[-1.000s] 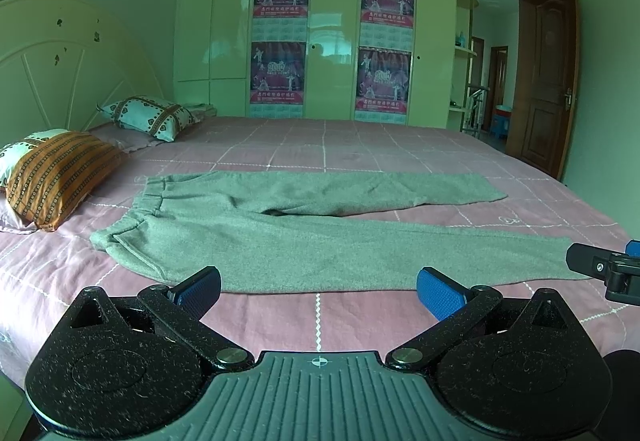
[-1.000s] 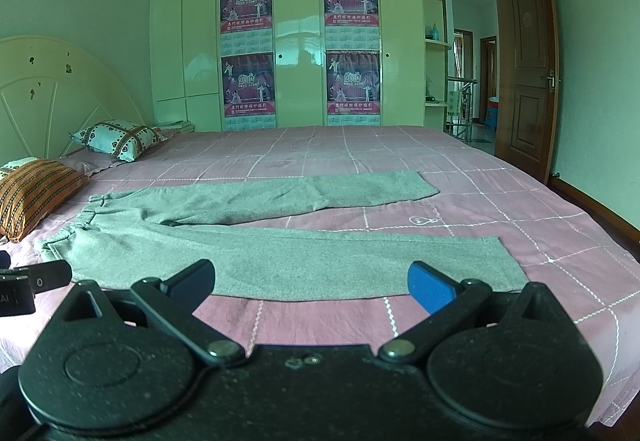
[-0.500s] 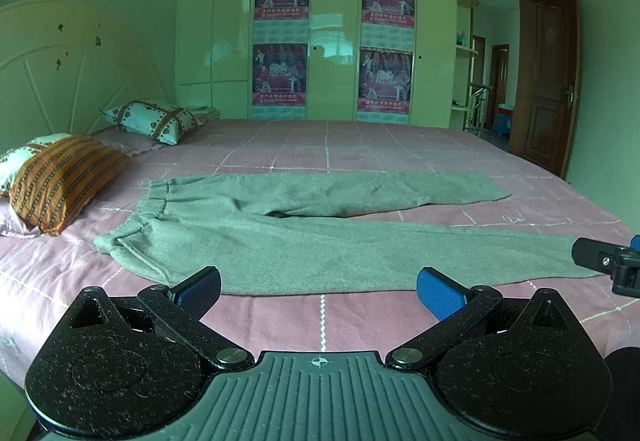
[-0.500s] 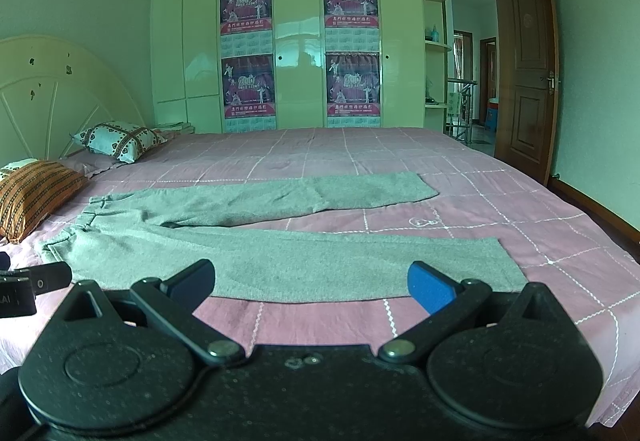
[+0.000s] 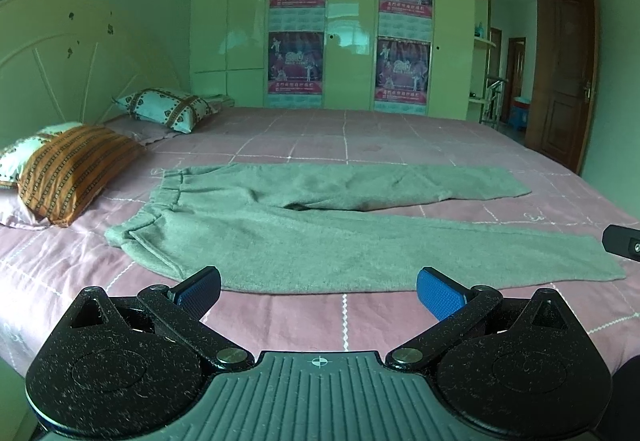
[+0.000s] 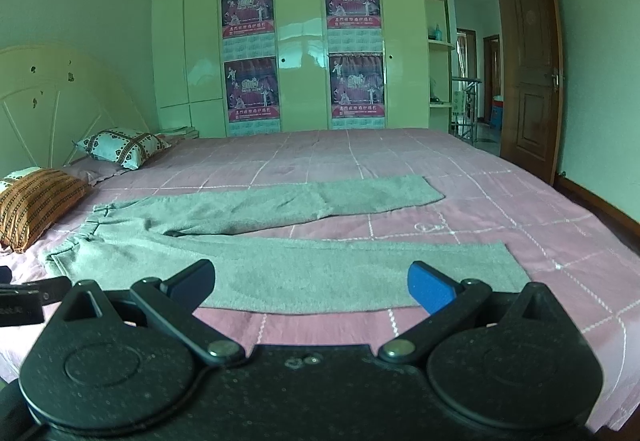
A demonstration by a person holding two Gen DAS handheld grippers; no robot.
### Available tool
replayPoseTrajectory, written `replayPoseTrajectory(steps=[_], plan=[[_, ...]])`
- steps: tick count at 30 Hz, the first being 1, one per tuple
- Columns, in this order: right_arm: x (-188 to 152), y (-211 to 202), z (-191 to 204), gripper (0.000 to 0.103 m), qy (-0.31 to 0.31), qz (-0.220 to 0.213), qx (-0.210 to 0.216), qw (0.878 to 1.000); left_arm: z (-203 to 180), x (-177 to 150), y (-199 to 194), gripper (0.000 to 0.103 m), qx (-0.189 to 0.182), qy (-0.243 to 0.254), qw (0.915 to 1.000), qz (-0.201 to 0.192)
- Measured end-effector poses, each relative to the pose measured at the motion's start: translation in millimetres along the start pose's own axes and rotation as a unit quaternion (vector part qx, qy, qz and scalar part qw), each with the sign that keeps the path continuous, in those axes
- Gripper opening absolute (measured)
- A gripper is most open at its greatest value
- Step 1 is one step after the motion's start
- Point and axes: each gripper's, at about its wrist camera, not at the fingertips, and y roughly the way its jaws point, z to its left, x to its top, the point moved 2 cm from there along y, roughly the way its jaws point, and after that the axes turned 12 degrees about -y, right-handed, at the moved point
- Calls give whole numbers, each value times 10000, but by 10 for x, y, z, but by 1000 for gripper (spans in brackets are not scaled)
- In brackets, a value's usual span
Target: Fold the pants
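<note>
Risks first; the pants (image 5: 320, 237) are soft knit lying flat on a pink bedspread (image 5: 360, 145), so if you pinch too deep you may take the bedspread along with the cloth; pinch too shallow and only the top layer of a leg may lift, leaving the lower layer behind and skewing the fold. The two legs splay apart toward the cuffs; lift one without matching the other and the edges likely won't line up. The near hem sits close to the bed edge; a drag toward you could pull it off.

Left tongs (image 5: 318, 287): spread wide, holding nothing; the near leg's long edge lies just ahead of the tips, the waistband ahead and to the left, near the striped pillow (image 5: 76, 169).

Right tongs (image 6: 312, 283): also wide and empty; the near leg runs across just beyond the tips, its cuff end ahead and to the right; the far leg lies further ahead, angled away.

No cloth touched by either pair yet.
</note>
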Motion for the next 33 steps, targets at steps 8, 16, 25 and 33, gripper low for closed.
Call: replayPoseTrajectory(steps=[8,16,25,33], plan=[[135,286,16,97,-153,117,236,9995,213,178,415,103,300,-69,9991,285],[406,852,44,94,-449,379,509,9970,655,688,1075,103,476,116,9975,516],[1091,1952,115,85,-701,340,781,9939,1529,1406,2242,102,995,35,9930,630],[1414,3246,446,70,-1157,631,1010,9861,2422,1813,3673,71,1046,-726,9866,1022]])
